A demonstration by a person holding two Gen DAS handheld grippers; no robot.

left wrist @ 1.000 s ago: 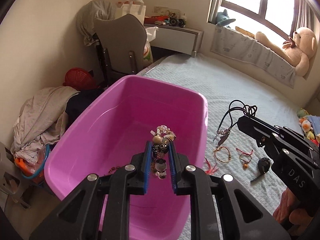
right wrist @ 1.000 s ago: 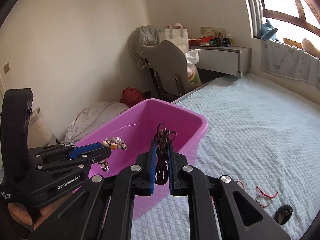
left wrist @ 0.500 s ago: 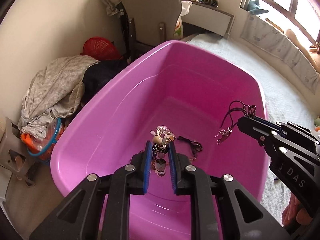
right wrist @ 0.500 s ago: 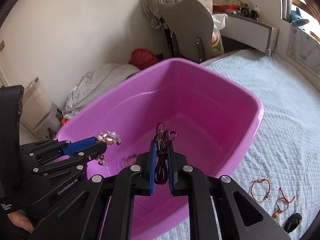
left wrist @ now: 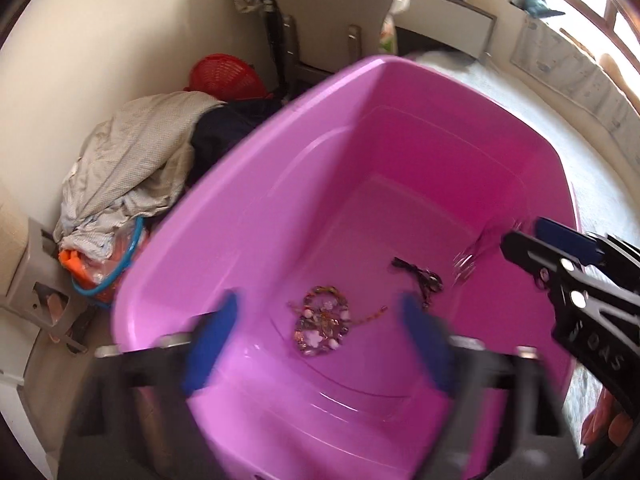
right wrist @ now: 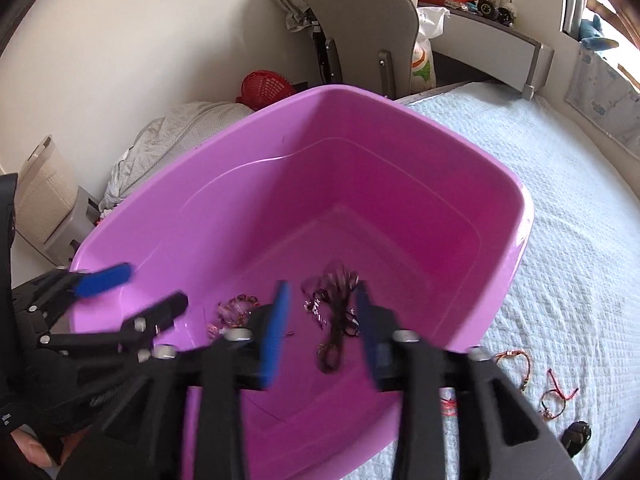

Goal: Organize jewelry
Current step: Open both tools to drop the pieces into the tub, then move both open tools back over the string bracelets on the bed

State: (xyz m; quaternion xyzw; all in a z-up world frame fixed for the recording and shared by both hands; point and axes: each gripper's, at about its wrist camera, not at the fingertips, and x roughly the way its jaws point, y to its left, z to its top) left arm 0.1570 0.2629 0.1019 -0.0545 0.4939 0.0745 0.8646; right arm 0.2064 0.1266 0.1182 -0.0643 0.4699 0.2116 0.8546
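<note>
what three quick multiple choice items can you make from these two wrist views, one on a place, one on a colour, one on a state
1. Where does the beaded bracelet lie?
A. on the bedspread
B. on the floor of the tub
C. on the chair

2. What colour is the tub?
A. pink-purple
B. green
C. white

3. How do the jaws of the left gripper stand?
A. clamped on the bracelet
B. clamped on the tub rim
C. apart and opening, pressing on nothing

Answers:
1. B: in the left wrist view the bracelet rests on the tub's bottom, beside a dark cord.
2. A: both views show pink-purple walls and rim.
3. C: the blue pads stand wide on either side, with the bracelet lying free below them. The right gripper is opening too, its dark necklace loose between the pads.
</note>
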